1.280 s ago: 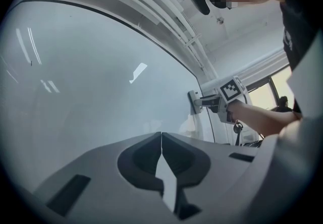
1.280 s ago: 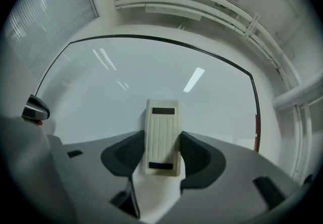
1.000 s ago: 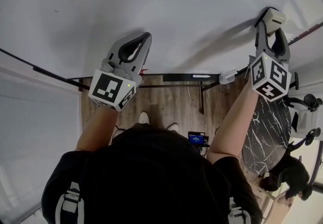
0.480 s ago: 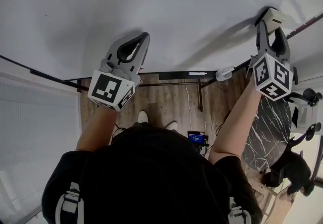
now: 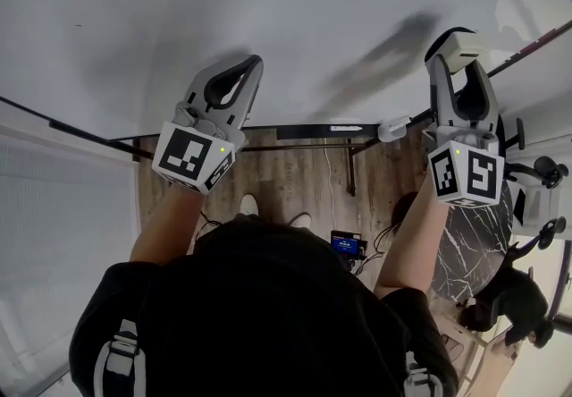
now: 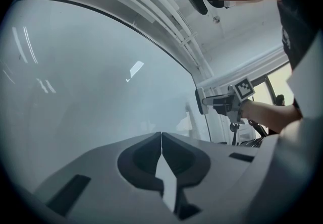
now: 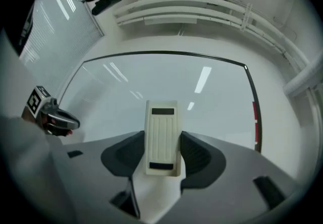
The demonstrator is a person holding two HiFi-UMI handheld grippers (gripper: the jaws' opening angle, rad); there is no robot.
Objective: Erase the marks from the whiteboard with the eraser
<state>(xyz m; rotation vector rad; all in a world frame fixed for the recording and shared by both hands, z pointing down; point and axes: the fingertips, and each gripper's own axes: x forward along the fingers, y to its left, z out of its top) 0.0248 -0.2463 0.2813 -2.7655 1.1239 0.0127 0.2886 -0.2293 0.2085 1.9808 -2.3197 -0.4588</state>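
The whiteboard (image 5: 286, 20) fills the upper head view and looks nearly clean, with faint grey smears and one tiny dark speck (image 5: 79, 26). My right gripper (image 5: 456, 60) is shut on the cream eraser (image 5: 463, 46), held a little off the board near its right edge, its shadow (image 5: 402, 36) cast apart to the left. In the right gripper view the ribbed eraser (image 7: 162, 137) stands upright between the jaws, facing the board (image 7: 166, 81). My left gripper (image 5: 253, 66) is shut and empty, close to the board's lower part; its tips (image 6: 161, 134) meet.
The board's dark tray ledge (image 5: 304, 131) runs below both grippers. Under it lie a wooden floor (image 5: 286, 176), a black marbled table (image 5: 469, 234) at right and window blinds (image 5: 63, 234) at left. A red strip (image 7: 254, 117) marks the board's right frame.
My right gripper has drawn the eraser left and back off the board; its shadow now stands apart from it. The left gripper has barely moved.
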